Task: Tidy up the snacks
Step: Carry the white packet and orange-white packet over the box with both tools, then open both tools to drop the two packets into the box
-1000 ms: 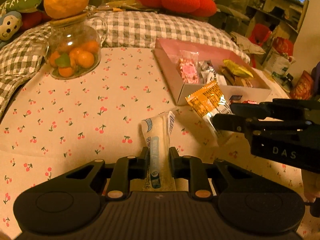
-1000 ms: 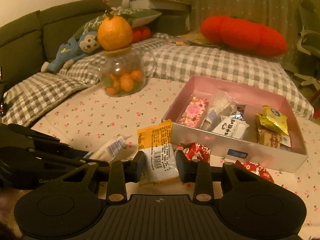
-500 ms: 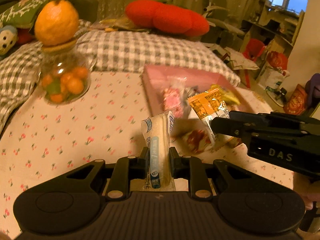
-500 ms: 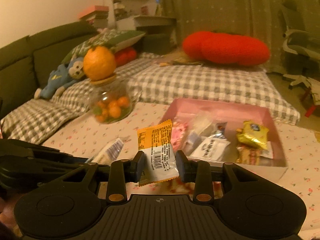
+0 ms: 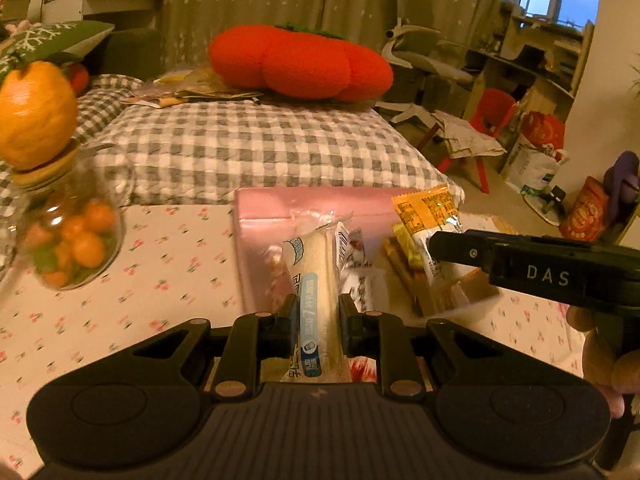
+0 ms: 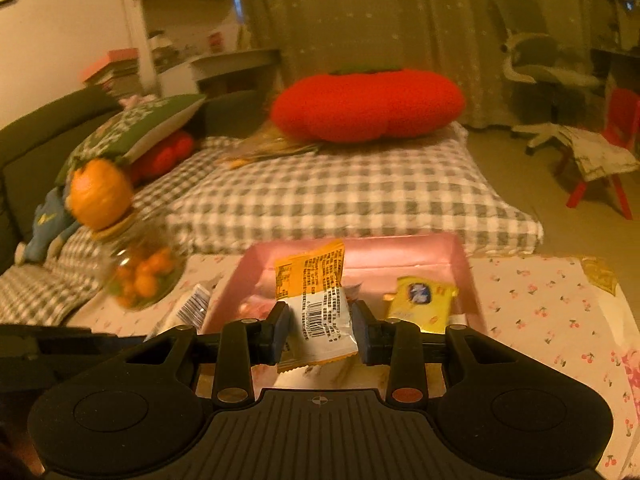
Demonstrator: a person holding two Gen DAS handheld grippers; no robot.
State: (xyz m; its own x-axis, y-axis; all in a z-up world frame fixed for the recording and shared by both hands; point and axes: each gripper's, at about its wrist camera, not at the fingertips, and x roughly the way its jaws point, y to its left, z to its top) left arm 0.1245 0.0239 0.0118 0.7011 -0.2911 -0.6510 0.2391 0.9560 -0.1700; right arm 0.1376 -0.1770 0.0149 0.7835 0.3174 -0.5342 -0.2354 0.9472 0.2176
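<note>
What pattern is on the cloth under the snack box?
Small red cherries on a pale tablecloth, clearest in the left wrist view, beside the pink box.

White snack stick [image 5: 318, 280] between left jaws — pink box [image 5: 320, 204] beyond

Dim amber indoor light, motion blur, fisheye bending at edges

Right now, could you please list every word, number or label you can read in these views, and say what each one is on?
"DAS": white letters on the side of the right gripper.
"7": large numeral on the blue band of the white snack stick in the left gripper; the characters around it are unreadable.
Orange-and-white packet: barcode and dense print, too small to read.
Yellow packet in the pink box: blurred.
</note>
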